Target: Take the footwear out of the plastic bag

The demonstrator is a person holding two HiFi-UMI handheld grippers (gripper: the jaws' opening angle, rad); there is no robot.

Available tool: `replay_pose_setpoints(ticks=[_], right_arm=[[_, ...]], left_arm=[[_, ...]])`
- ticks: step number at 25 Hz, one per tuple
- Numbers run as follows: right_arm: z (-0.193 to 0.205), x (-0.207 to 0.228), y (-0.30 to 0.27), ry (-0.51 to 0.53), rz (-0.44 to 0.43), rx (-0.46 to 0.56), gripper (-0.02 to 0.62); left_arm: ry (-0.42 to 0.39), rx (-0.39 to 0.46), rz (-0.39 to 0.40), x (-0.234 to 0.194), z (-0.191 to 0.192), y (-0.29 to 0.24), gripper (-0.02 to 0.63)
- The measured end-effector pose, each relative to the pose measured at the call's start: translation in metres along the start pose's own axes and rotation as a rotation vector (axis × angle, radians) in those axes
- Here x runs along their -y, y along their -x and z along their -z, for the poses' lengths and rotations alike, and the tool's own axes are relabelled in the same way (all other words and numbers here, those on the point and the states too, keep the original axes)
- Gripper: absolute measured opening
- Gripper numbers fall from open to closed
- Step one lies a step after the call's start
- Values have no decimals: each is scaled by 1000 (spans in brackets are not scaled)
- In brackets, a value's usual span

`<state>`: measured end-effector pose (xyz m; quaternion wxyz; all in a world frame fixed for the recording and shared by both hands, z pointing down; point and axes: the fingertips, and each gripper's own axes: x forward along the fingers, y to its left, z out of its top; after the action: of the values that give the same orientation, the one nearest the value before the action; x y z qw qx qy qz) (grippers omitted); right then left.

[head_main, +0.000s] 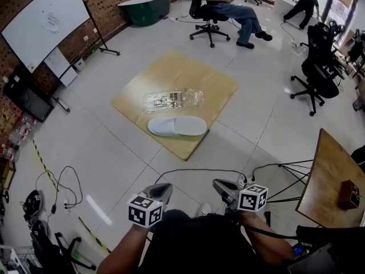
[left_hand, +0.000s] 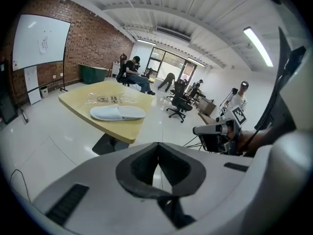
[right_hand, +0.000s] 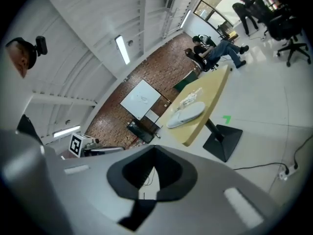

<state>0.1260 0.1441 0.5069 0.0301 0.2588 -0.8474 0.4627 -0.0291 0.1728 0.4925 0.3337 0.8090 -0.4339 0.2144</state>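
The white slipper lies on the worktop, outside the clear bag and just beside it. The left tongs and right tongs are both closed, empty, well apart from the worktop.

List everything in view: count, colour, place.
wooden table: one, light brown, mid-floor.
plastic bag: one, clear, flat on the wooden table.
slipper: one seen, white, on the wooden table, outside the plastic bag, nearer the person.
whiteboard: one, white, upper left.
office chairs: at least two, black, far side and right.
seated person: one, far side.
side table: one, brown, right edge.
left gripper: one, grey, shut, empty, bottom left.
right gripper: one, grey, shut, empty, bottom right.
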Motion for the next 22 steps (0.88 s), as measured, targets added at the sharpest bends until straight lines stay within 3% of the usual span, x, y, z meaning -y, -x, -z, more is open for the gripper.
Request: replay_pose_setpoints(ticks=[3, 7, 14, 22], right_arm=[[-14, -32, 7, 153, 4, 23, 2], [-13, -61, 14, 338, 93, 1, 2], [26, -85, 28, 313, 215, 25, 2], [66, -111, 35, 330, 250, 24, 2]], left_arm=[[-30, 51, 0, 4, -11, 15, 8], [-38, 105, 4, 6, -12, 45, 7], [-12, 111, 9, -14, 30, 103, 7], [31, 118, 34, -15, 50, 120, 7]])
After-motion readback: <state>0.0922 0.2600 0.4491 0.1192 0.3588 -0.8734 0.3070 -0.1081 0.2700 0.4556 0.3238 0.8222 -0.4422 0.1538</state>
